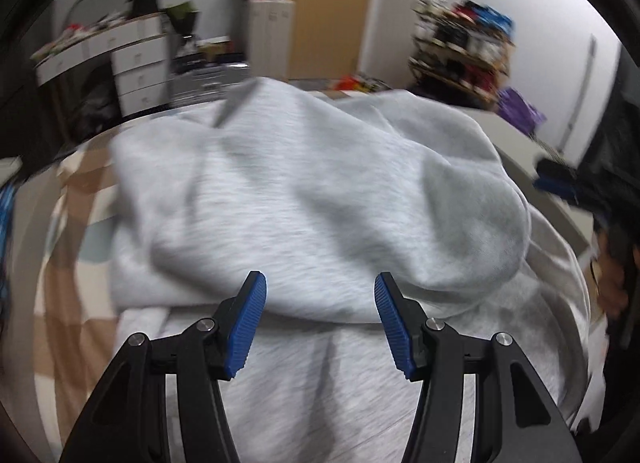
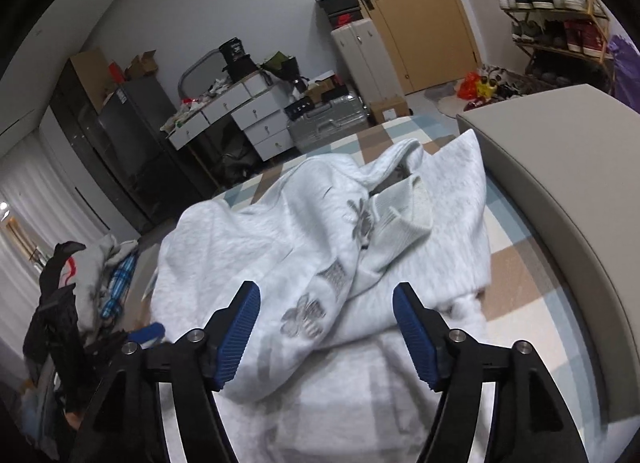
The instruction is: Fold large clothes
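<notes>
We see the pale grey sweatshirt (image 2: pixel 320 247) lying bunched on the bed (image 2: pixel 520 287), its folded bulk heaped over its lower layer near the padded headboard (image 2: pixel 560 203) side. Our left claw (image 1: pixel 320 303) hovers over the near fold with its blue pads apart and nothing between them, and our right claw (image 2: pixel 326 323) stands wide too, gripping nothing. A pile of clothes (image 2: pixel 80 283) sits at the bed's far left edge.

**Grey sweatshirt heaped on the bed**

We saw a pale heather-grey sweatshirt (image 2: pixel 320 247) lying rumpled on the checked bed cover (image 2: pixel 516 275), partly folded over itself, its ribbed cuff turned up on top and darker grey flower prints showing along one fold.
</notes>
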Available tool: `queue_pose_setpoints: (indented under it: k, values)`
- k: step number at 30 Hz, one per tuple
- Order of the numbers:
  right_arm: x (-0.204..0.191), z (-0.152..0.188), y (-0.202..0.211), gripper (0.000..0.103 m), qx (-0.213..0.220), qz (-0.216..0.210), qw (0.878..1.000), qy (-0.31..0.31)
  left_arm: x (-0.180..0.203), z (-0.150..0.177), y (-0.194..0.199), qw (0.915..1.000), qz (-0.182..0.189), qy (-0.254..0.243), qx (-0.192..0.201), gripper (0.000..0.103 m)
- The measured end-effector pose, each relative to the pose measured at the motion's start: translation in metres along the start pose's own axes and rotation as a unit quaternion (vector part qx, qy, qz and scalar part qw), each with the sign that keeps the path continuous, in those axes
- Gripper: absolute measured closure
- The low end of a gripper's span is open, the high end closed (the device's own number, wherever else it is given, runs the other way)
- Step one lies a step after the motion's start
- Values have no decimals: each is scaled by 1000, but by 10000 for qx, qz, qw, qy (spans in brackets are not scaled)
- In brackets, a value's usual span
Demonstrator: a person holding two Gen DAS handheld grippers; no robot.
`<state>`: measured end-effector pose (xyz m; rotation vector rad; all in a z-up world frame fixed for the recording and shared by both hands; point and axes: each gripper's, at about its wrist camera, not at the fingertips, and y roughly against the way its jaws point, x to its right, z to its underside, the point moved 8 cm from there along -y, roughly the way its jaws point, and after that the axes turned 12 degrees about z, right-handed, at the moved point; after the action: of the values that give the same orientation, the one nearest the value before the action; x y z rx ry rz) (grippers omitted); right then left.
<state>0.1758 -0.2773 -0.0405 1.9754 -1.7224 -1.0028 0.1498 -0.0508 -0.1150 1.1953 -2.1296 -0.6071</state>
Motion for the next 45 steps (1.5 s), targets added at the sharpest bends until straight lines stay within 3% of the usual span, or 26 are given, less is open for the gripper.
queue_pose_setpoints:
  k: [4,8,9,12,16,20,27,30,36,38,39,45]
  values:
    - [-12,11,-6,34,-247,-261,9993,-145,-10,3,-2,9982,-218,553,84,52]
    - [-32,23,-10,34,-486,-720,9956,-351,-13,13,-2,9962,-422,767,26,52]
    - [-37,25,-15,35,-487,-581,9970,-149,-14,14,1,9960,-422,793,10,52]
    - [-32,36,-33,37,-680,368,9966,300,-15,19,4,9951,-512,845,-42,52]
    - [-15,35,-20,37,-741,272,9969,53,-18,24,11,9942,-677,834,-57,52]
    - [14,29,11,37,-535,561,9969,105,-27,32,22,9933,-764,866,-56,52]
    - [87,34,69,32,-465,743,9951,-466,-39,58,60,9904,-876,1065,83,52]
    - [99,40,79,32,-601,704,9945,-487,-35,65,72,9901,-986,996,118,52]
    - [89,65,96,29,-591,427,9973,47,-18,76,92,9916,-1048,719,239,52]
    - [85,79,104,28,-526,303,9979,225,-15,81,97,9914,-1076,701,241,44]
    - [83,89,108,28,-526,227,9979,308,-14,84,100,9910,-1105,715,259,34]
    - [95,142,129,22,-450,-38,9983,367,-17,99,131,9902,-992,845,507,31]
